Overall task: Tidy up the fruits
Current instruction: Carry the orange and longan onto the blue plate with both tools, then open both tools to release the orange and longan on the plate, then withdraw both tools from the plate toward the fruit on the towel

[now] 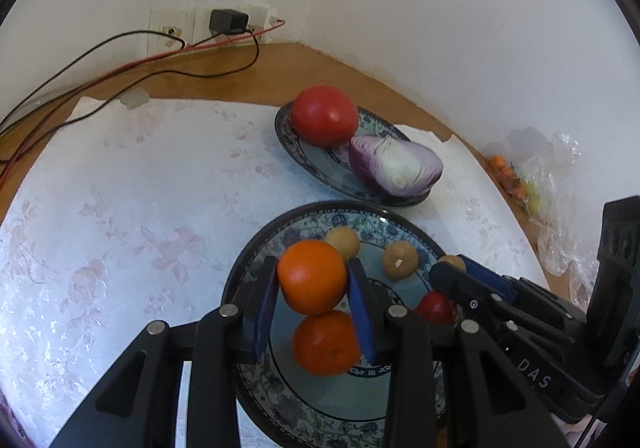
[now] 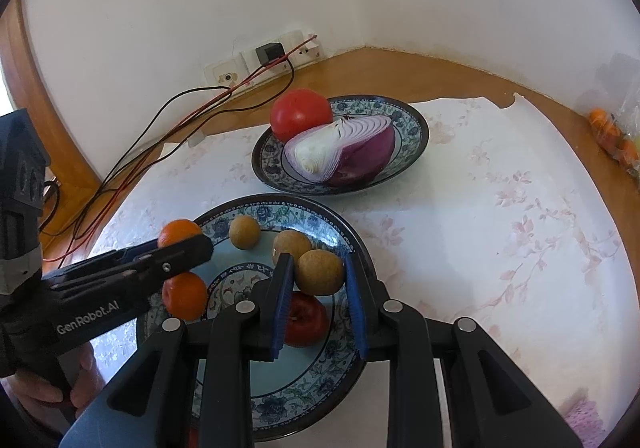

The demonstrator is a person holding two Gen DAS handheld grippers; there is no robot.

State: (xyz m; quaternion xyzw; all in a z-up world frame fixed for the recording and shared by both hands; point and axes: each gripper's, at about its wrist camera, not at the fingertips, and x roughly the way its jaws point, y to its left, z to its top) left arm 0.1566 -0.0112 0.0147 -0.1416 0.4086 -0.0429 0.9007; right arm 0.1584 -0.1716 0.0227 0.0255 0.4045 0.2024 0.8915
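Left gripper (image 1: 313, 302): our blue pads pinch an upper orange (image 1: 312, 276), held above the near bowl (image 1: 256, 248).
Right gripper (image 2: 318, 300): we clamp a tan round fruit (image 2: 319, 271) between the pads, over the same bowl's right half.
Under the left gripper: a second orange (image 1: 326, 342) lies in the bowl directly beneath the held one; whether the two touch we cannot tell.
Under the right gripper: a red apple (image 2: 306, 318) sits in the bowl, partly hidden by our left pad.
Ahead of the grippers: two more tan fruits (image 2: 245, 231) rest toward the bowl's far side, one just beyond the held tan fruit.
In the way: from the right view the left gripper's arm crosses in front of both oranges; a hand (image 2: 60, 384) grips its handle.
Far plate (image 2: 418, 120): beyond the bowl, close to it, holding a red tomato (image 2: 300, 112) and a halved purple onion (image 2: 348, 152), the two touching.
Surface: pale flowered cloth (image 2: 500, 228) over a wooden bench (image 2: 400, 72).
Room: white wall corner with sockets (image 1: 168, 26), a black plug (image 1: 228, 21), red and black cables trailing left.
Far right: crumpled clear bag (image 1: 560, 168) with small orange bits.
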